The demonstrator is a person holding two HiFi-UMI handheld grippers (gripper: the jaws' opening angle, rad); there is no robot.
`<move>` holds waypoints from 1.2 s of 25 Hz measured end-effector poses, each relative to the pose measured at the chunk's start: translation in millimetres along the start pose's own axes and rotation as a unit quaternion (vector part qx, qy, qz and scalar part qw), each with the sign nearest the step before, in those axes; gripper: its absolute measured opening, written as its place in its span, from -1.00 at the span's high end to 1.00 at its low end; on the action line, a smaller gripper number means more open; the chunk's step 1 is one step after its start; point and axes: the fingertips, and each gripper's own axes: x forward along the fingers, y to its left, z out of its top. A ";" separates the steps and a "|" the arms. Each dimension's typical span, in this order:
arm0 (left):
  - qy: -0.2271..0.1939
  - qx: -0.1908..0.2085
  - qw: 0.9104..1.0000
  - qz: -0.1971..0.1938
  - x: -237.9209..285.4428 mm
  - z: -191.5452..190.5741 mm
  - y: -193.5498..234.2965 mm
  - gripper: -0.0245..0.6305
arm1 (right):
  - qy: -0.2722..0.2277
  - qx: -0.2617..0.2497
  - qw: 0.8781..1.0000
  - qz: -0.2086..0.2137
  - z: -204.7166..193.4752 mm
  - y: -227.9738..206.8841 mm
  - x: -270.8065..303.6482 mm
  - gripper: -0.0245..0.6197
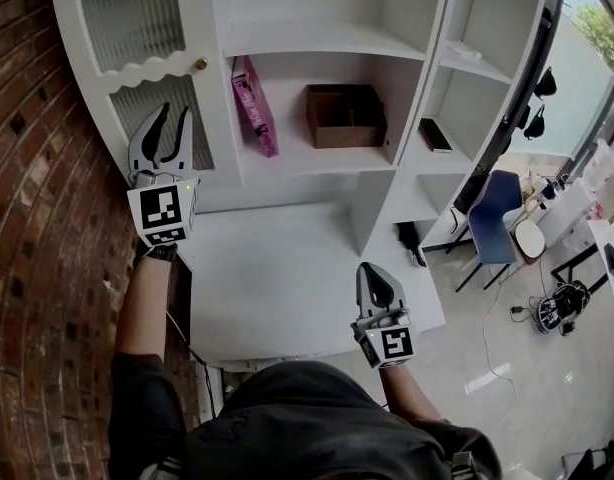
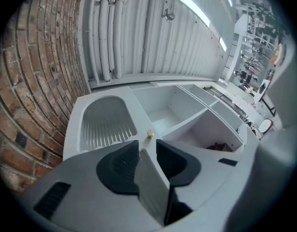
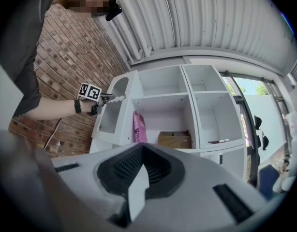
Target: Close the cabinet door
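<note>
- The cabinet door (image 1: 147, 58), white with ribbed glass panels and a small brass knob (image 1: 200, 64), stood swung open at the left end of the white cabinet (image 1: 317, 38), close to the brick wall (image 1: 37, 218).
- The left gripper (image 1: 175, 113) was raised in front of the door's lower glass panel, below and left of the knob. Its jaws stood a narrow gap apart with nothing between them; whether a tip touched the door could not be told.
- In the left gripper view the knob showed just beyond that gap.
- The right gripper (image 1: 372, 268) hung lower and well apart from the door, over the white surface (image 1: 277, 278) in front of the cabinet — its jaws were together and held nothing.
- On the open middle shelf a pink box (image 1: 255, 106) leaned upright near the door side, with a brown box (image 1: 342, 116) to its right.
- A flat dark object (image 1: 434, 134) lay in the next compartment along.
- A blue chair (image 1: 495, 213) stood on the floor to the right.
</note>
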 end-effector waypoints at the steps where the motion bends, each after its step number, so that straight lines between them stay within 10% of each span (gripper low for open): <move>1: 0.001 -0.001 1.000 0.003 -9.0 1.7 2.6 0.58 | -0.002 0.000 1.000 0.006 1.5 2.3 2.3 0.92; 30: 0.123 -0.026 0.989 0.075 -248.8 -25.3 9.7 0.92 | -0.060 0.012 0.986 0.155 39.4 79.3 42.6 0.92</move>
